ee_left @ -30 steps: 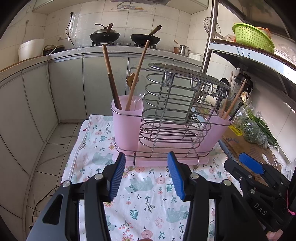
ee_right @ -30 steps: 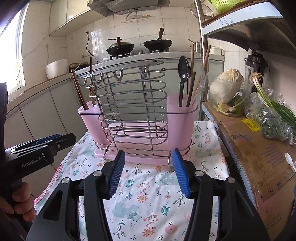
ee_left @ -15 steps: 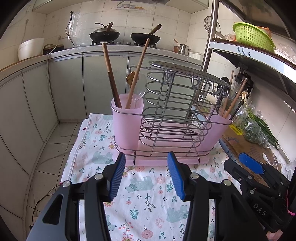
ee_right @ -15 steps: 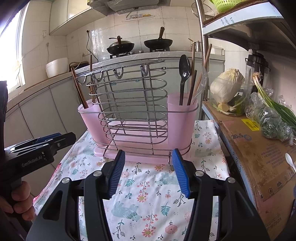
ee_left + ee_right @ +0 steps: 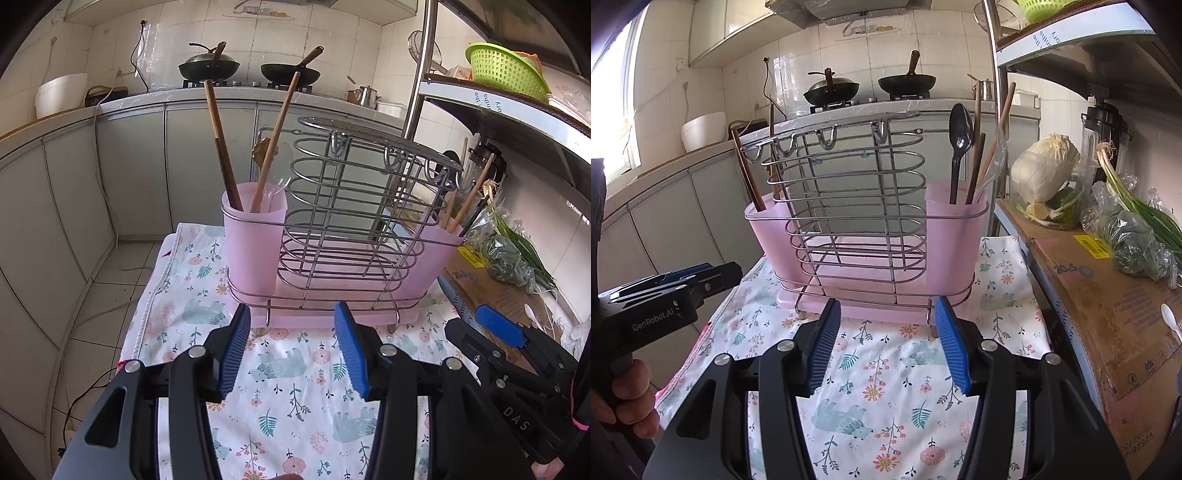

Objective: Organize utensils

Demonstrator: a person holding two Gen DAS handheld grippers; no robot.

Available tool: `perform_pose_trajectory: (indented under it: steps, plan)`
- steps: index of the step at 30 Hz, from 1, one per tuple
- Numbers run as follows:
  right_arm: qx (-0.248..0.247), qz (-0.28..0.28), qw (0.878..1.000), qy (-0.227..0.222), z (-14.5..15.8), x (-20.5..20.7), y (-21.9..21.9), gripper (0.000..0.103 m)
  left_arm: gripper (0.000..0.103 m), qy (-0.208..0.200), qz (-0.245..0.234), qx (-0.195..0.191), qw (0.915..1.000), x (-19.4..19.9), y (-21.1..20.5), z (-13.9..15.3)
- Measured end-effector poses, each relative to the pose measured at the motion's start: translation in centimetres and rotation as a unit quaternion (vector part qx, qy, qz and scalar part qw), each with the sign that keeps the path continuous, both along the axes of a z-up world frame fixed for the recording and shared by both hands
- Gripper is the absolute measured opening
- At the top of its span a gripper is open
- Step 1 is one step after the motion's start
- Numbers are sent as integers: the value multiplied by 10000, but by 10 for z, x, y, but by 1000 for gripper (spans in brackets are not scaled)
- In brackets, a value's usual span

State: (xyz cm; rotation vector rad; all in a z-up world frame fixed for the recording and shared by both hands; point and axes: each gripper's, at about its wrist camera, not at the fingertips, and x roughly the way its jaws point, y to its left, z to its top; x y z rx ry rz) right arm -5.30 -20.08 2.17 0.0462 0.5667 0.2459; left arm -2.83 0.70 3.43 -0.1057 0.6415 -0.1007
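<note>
A wire utensil rack [image 5: 354, 206] [image 5: 849, 206] with a pink cup at each end stands on a floral cloth [image 5: 288, 373] [image 5: 886, 376]. The left pink cup [image 5: 255, 243] [image 5: 768, 236] holds brown chopsticks [image 5: 221, 144] and a clear spoon [image 5: 277, 188]. The right pink cup [image 5: 955, 236] [image 5: 439, 254] holds a black spoon [image 5: 960, 140], chopsticks [image 5: 991, 147] and a clear spoon. My left gripper [image 5: 293, 350] is open and empty in front of the rack. My right gripper [image 5: 888, 347] is open and empty, also in front of it.
A cardboard box [image 5: 1108, 302] with bagged greens [image 5: 1134, 240], a cabbage [image 5: 1045, 166] and a white spoon [image 5: 1169, 317] lies to the right. A metal shelf post [image 5: 417, 70] rises behind the rack. A counter with two woks [image 5: 831, 88] stands behind. The cloth's left edge drops to the floor [image 5: 107, 295].
Both grippers have stayed open and nearly still. The left view has drifted very slightly relative to the rack.
</note>
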Motion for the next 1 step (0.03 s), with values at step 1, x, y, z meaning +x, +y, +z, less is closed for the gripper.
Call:
perform_pose_trajectory:
  steps: [1]
  plan:
    - [-4,-1,10000,3,0,0,0,54,47,4,-2,-3,10000,0,0,0]
